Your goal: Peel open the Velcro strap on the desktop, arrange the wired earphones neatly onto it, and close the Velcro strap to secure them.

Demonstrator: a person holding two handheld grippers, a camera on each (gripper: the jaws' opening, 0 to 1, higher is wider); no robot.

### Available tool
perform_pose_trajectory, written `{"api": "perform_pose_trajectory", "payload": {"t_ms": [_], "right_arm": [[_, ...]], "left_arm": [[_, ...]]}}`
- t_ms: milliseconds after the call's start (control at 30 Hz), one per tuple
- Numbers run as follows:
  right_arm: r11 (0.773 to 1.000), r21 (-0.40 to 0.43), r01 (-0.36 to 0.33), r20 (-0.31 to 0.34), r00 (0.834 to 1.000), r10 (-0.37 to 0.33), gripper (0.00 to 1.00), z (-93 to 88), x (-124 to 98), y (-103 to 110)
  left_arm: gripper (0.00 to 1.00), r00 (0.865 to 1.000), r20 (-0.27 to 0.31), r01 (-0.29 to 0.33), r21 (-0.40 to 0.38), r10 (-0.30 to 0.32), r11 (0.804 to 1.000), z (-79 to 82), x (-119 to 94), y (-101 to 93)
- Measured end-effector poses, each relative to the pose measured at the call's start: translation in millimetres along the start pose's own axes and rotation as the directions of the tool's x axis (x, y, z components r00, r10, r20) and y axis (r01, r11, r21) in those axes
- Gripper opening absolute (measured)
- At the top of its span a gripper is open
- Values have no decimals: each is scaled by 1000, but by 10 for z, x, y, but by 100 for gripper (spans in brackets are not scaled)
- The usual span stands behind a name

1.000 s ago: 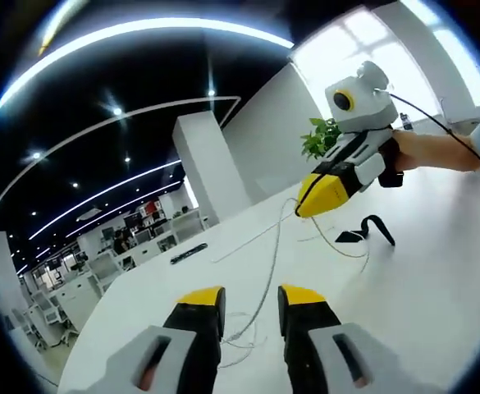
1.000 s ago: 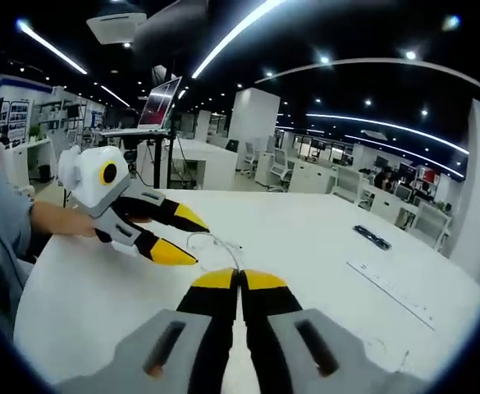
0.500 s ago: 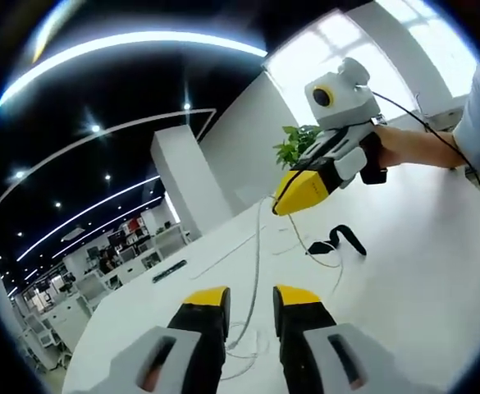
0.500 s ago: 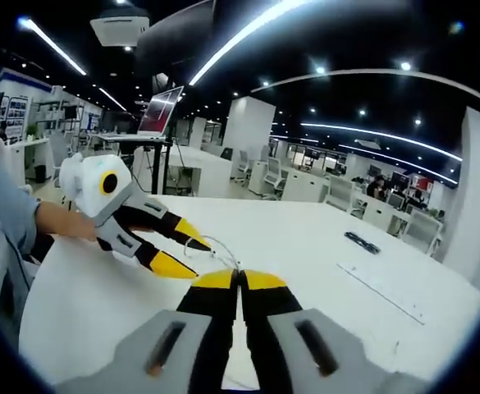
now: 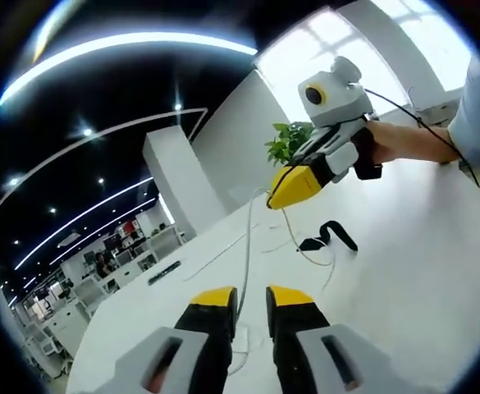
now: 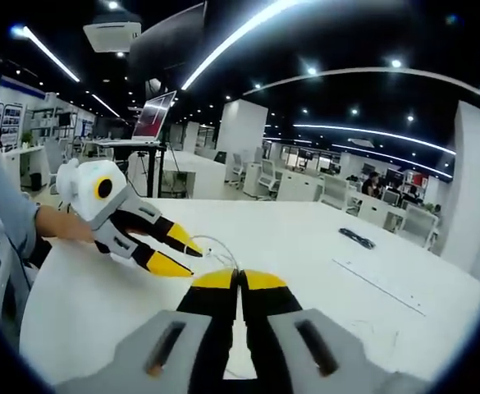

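Left gripper view shows your right tongs (image 5: 291,188) clamping the earphone cable (image 5: 248,238) aloft, left tongs (image 5: 251,297) parted, while the strap (image 5: 328,235) lies on the counter (image 5: 404,263) unloaded, so arranging and closing remain.

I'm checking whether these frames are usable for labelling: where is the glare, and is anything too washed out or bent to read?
Left gripper view: the window is blown out white, the ceiling dark, and the strap and cable stay legible. Right gripper view: ceiling light strips glare and bend with the fisheye, while the white table reads evenly.
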State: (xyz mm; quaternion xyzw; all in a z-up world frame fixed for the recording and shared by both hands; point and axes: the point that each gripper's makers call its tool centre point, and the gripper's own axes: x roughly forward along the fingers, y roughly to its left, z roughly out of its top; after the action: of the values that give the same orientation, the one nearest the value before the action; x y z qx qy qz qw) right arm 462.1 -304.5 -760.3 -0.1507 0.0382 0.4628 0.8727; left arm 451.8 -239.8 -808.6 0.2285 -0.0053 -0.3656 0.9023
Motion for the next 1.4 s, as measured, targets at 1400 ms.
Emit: {"api": "perform_pose_trajectory", "payload": {"t_ms": [1400], "right_arm": [[995, -77, 58, 171, 984, -44, 4, 552, -332, 105]], "left_arm": [[9, 988, 12, -157, 95, 157, 983, 18, 0, 275]]}}
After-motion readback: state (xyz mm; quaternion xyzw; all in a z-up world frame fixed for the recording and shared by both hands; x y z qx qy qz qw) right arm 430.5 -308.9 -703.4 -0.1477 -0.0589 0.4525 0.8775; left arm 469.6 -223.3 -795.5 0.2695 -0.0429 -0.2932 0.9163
